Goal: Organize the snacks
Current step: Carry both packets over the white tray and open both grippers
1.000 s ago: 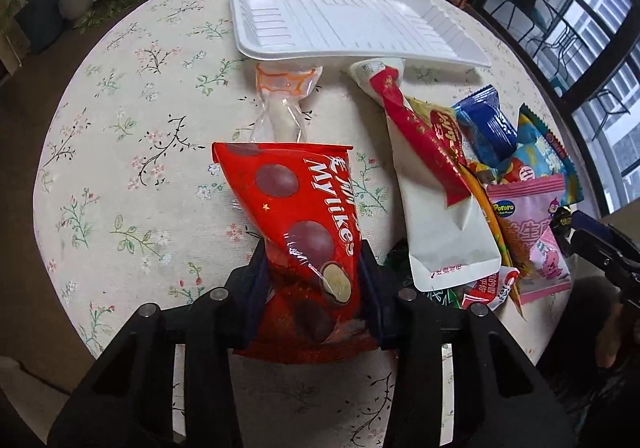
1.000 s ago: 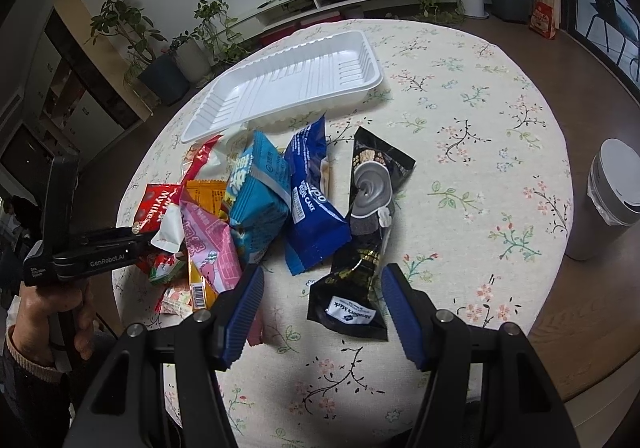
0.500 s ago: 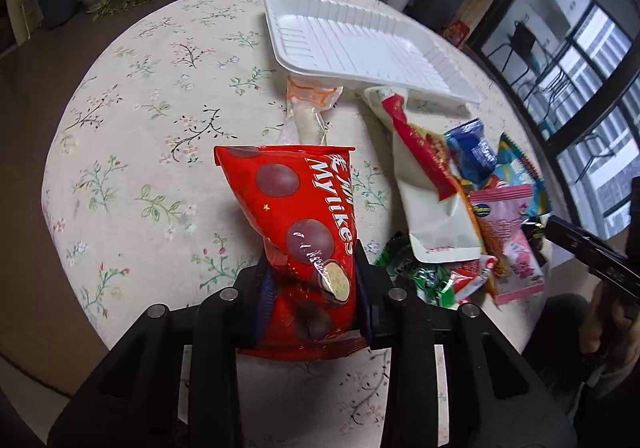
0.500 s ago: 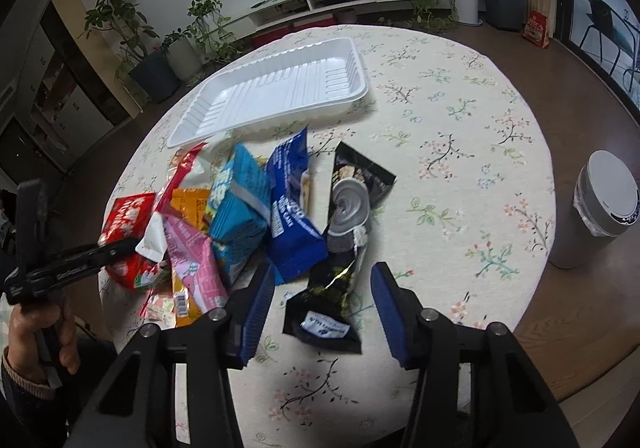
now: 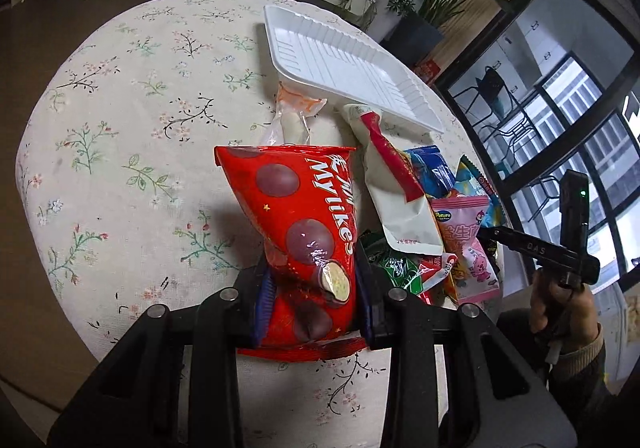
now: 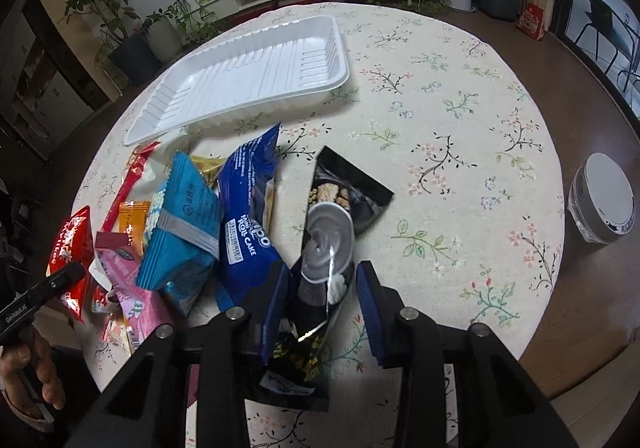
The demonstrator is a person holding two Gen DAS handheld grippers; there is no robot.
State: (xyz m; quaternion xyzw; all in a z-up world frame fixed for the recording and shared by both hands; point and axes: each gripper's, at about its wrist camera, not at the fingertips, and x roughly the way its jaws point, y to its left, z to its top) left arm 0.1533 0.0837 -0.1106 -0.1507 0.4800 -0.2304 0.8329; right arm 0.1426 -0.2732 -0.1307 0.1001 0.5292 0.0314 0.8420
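Snack sorting, round floral-cloth table [image 6: 460,120]: both claws at packets, tray unfilled.

The left gripper [image 5: 310,288] is clamped on the lower part of a red glossy Mylikes chocolate-ball bag [image 5: 300,224], which stands up off the cloth. The right gripper [image 6: 320,304] has just been closing around a black glossy snack pouch [image 6: 332,244]; the left pad touches it, while the right pad stands just clear. Beside the black pouch lies a dark blue roll-cake packet [image 6: 248,216], then a light blue packet [image 6: 180,232] and a pink sweet packet [image 5: 468,244], heaped and overlapping. A white pouch with a red stripe [image 5: 396,208] and a clear orange-topped wrapper [image 5: 294,120] lie between the heap and a white ribbed plastic tray [image 6: 248,76], which holds nothing. A white round bin [image 6: 604,204] stands on the floor off the table's right edge.
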